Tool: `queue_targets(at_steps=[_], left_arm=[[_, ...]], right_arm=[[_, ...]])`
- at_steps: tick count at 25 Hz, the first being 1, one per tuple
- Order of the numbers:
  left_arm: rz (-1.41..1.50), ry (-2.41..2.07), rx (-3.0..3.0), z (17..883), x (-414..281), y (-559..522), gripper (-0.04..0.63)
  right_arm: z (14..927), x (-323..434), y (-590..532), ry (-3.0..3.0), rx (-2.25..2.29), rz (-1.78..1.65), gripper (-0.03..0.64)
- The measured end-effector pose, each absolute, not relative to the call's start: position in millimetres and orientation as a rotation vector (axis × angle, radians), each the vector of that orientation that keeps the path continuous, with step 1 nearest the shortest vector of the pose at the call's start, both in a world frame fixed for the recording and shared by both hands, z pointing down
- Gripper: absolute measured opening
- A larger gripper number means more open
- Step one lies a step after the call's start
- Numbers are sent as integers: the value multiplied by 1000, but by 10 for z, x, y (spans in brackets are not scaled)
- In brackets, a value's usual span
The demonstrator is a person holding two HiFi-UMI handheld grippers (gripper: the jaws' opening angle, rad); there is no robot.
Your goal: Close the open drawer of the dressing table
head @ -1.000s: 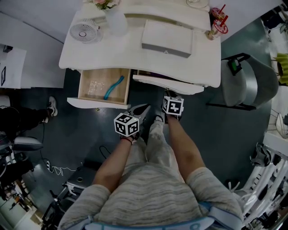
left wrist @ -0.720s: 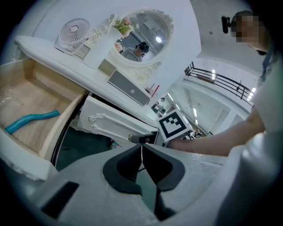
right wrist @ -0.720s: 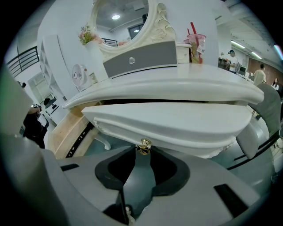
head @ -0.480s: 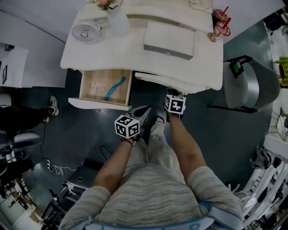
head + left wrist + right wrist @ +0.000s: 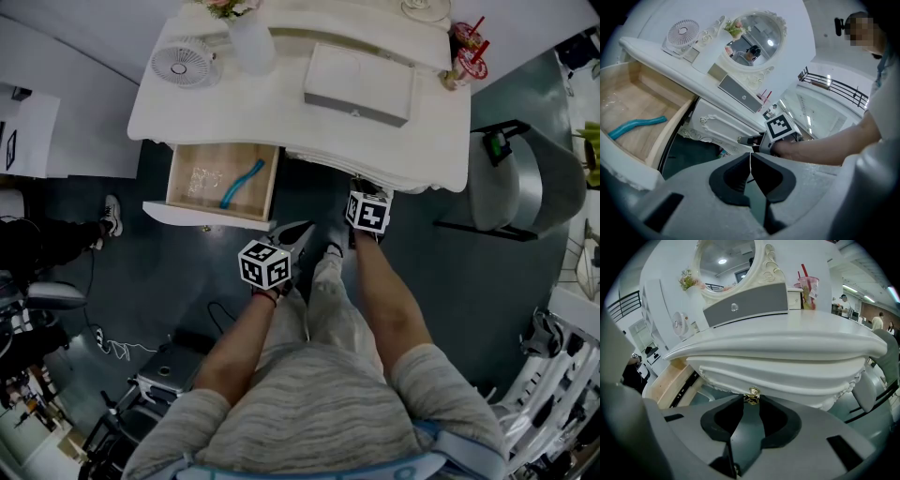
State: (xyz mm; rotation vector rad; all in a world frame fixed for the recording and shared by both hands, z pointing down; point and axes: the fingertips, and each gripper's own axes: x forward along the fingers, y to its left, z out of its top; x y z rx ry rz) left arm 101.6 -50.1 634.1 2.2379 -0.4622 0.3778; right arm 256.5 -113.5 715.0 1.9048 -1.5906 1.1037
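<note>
The white dressing table [image 5: 234, 117] has its left drawer [image 5: 192, 214] pulled out, a wooden tray holding a blue strip [image 5: 239, 184] and clear wrapping. In the left gripper view the same drawer [image 5: 661, 140] and blue strip [image 5: 635, 126] lie at the left. The centre drawer [image 5: 787, 376] sits nearly flush under the tabletop. My right gripper [image 5: 751, 398] is shut on its brass knob [image 5: 752, 393]; in the head view that gripper [image 5: 364, 192] meets the table's front edge. My left gripper [image 5: 302, 228] hangs shut and empty in front of the open drawer's right corner, apart from it.
On the tabletop stand a small fan [image 5: 181, 63], a vase of flowers [image 5: 246, 42], a grey box [image 5: 359, 84] and red cups with straws [image 5: 464, 56]. A grey chair [image 5: 511, 183] stands to the right. Cables and gear [image 5: 141, 366] lie on the dark floor at left.
The centre drawer has slid in under the tabletop, with my right gripper moving toward the table on its knob. The left gripper and the left drawer have stayed put.
</note>
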Motion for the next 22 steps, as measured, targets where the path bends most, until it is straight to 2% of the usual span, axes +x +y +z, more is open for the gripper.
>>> queue_targets(at_steps=[22], left_arm=[[343,-503,2225,6305,822,-558,17]], right_arm=[[7156,2685,-1327,-1582,1939,1083,104]])
